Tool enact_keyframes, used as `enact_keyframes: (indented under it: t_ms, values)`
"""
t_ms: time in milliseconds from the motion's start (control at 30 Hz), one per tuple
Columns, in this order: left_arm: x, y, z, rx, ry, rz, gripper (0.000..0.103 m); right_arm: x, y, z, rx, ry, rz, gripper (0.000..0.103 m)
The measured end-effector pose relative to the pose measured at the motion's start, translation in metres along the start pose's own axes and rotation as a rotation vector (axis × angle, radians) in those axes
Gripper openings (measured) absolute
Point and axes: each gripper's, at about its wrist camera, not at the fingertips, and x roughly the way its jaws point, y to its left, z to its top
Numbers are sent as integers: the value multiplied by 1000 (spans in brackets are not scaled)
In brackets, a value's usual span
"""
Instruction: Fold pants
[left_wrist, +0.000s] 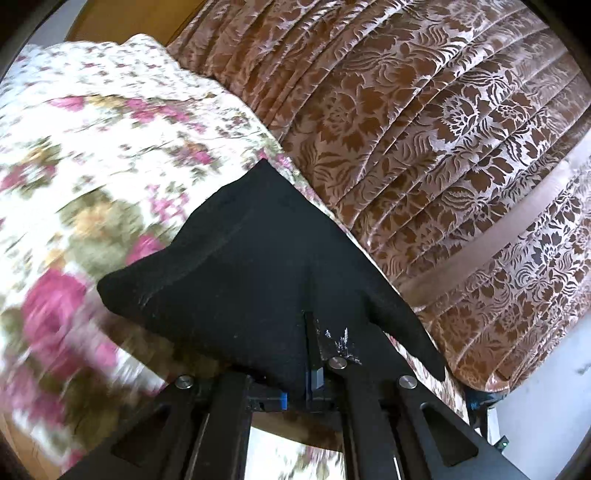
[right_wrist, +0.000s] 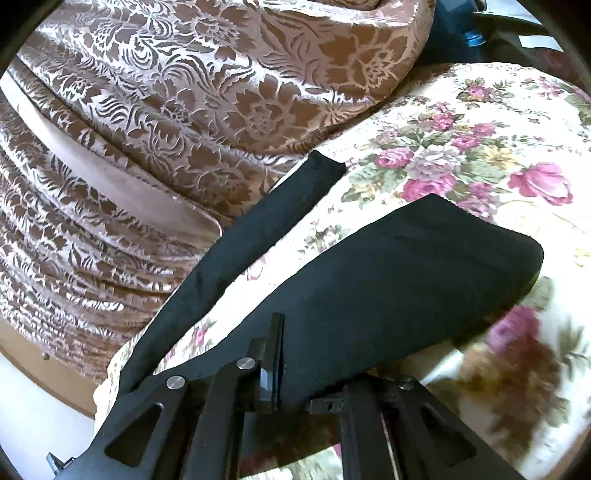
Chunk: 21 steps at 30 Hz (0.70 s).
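Observation:
The black pants (left_wrist: 243, 258) are lifted over a bed with a flowered cover (left_wrist: 92, 147). My left gripper (left_wrist: 312, 332) is shut on the pants' edge, and the cloth drapes forward over its fingers in a peaked fold. In the right wrist view my right gripper (right_wrist: 279, 339) is shut on the pants (right_wrist: 388, 288). One broad part hangs raised to the right. A narrow black strip (right_wrist: 251, 236) runs away along the bed's left edge.
A brown and pink patterned padded headboard (left_wrist: 424, 129) rises right behind the bed, and shows in the right wrist view (right_wrist: 147, 129) too. The flowered cover (right_wrist: 480, 147) spreads to the right. Wooden bed frame and pale floor (right_wrist: 33, 387) lie low left.

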Motion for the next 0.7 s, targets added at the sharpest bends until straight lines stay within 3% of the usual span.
enact_keyframes:
  t_ms: [100,233,367,467,533,600,667,700]
  values:
    - [-17,10,-22,0,8,38,5,-14,-9,-11,-11,27,-2,8]
    - [-6,30,-52,0,67,112,6,-11,-31,-36,-5,78,-61,8]
    - [1,39,-56,-43,64,100,7,-5,-45,-44,62,78,-48,12]
    - [0,37,-52,-17,35,111,17,-9,-45,-35,72,75,-48,25]
    - [0,40,-48,-30,13,117,38,-15,-53,-28,111,43,-45,27]
    - [0,44,-42,-59,-8,108,45,-20,-65,-21,174,7,-52,28]
    - [3,49,-35,-78,-34,128,45,-21,-80,-12,229,-21,-74,25]
    - [5,50,-32,-79,-39,139,38,-21,-87,-8,258,-35,-90,19]
